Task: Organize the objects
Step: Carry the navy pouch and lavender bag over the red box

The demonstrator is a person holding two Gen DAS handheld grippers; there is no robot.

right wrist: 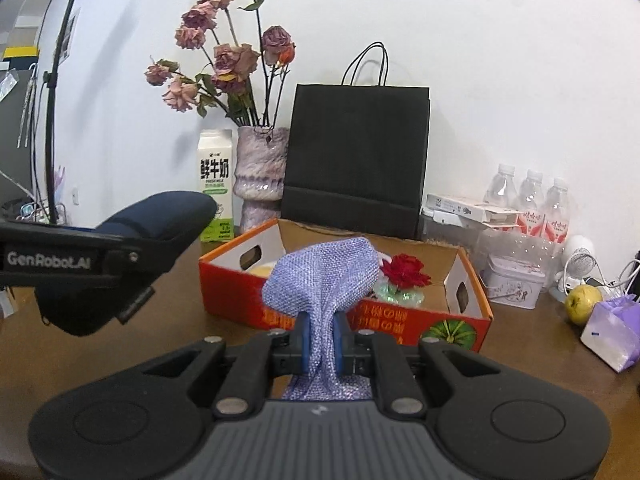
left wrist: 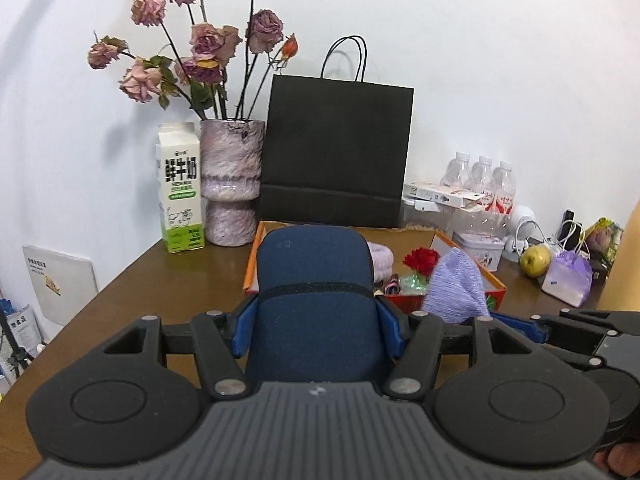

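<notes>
The left gripper [left wrist: 316, 320] has its blue fingers [left wrist: 244, 328] pressed on both sides of a dark blue pouch [left wrist: 314, 276], lifted above the counter [left wrist: 160, 280] just in front of the orange box [right wrist: 248, 300]; the right gripper [right wrist: 321, 344] has its fingers [right wrist: 303, 340] pinched nearly together on a purple knit cloth [right wrist: 324, 276], which fans out above them, in front of the box; inside the box sit a red flower [right wrist: 404, 270] and a pink roll [left wrist: 382, 258]; behind the box stand a black paper bag [left wrist: 336, 152], a vase [left wrist: 232, 184] of dried roses and a milk carton [left wrist: 179, 188]; to the right are water bottles [right wrist: 530, 200], a tin [right wrist: 514, 282], a green apple [right wrist: 582, 304] and a purple packet [right wrist: 614, 330].
</notes>
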